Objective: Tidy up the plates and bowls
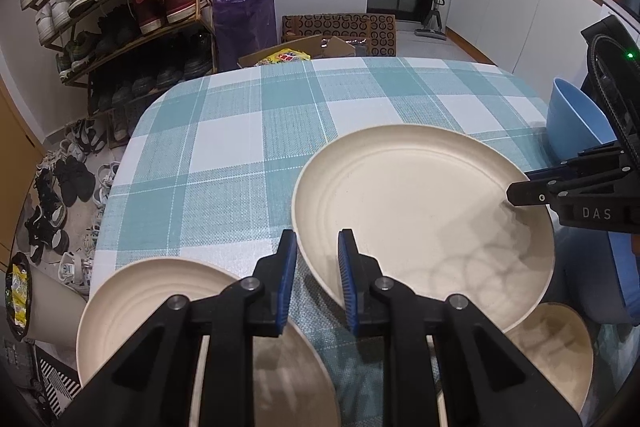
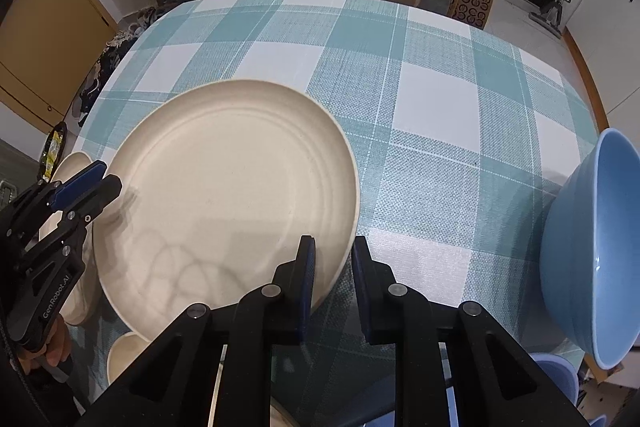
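the far half of the checked tablecloth [image 2: 436,75], from 10 to 2 o'clock, is left wide open. the near middle is taken up by the big cream plate [image 2: 224,187]. 3 o'clock is blocked by a blue bowl [image 2: 592,259], 8 o'clock by a second cream plate [image 1: 160,307].

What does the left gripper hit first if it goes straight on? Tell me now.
The big plate: its near rim already sits between the jaws of the left gripper, which look shut on it. Pushed further, it would likely meet the tablecloth beneath, though depth is unclear.
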Motion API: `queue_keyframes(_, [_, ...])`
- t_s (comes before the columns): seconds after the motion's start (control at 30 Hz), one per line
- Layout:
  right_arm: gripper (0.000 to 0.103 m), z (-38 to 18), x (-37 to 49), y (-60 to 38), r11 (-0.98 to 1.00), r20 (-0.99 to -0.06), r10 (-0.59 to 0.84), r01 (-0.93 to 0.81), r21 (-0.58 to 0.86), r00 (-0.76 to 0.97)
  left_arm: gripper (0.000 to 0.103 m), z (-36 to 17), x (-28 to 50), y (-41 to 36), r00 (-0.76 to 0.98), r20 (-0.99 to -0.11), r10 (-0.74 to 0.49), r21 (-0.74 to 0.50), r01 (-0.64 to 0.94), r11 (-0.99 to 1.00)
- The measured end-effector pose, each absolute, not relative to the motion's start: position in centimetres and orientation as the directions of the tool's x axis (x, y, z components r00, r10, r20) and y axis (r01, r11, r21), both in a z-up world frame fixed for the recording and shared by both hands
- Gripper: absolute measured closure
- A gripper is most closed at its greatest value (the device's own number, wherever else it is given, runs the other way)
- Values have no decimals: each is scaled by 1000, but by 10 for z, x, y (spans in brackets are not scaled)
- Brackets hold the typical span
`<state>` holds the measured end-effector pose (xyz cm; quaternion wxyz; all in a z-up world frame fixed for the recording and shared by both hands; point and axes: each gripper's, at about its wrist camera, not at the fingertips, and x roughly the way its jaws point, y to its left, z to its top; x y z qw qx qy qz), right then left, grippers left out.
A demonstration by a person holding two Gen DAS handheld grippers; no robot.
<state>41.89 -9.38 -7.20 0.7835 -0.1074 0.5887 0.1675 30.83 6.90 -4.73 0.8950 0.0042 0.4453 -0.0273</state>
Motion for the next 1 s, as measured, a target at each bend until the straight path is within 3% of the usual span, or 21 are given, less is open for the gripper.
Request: queue_keyframes(1.0, [84,-2,362,-108,910,-864,219,-415,13,453,84,19,253,59,717,-697,-21,10,39,999])
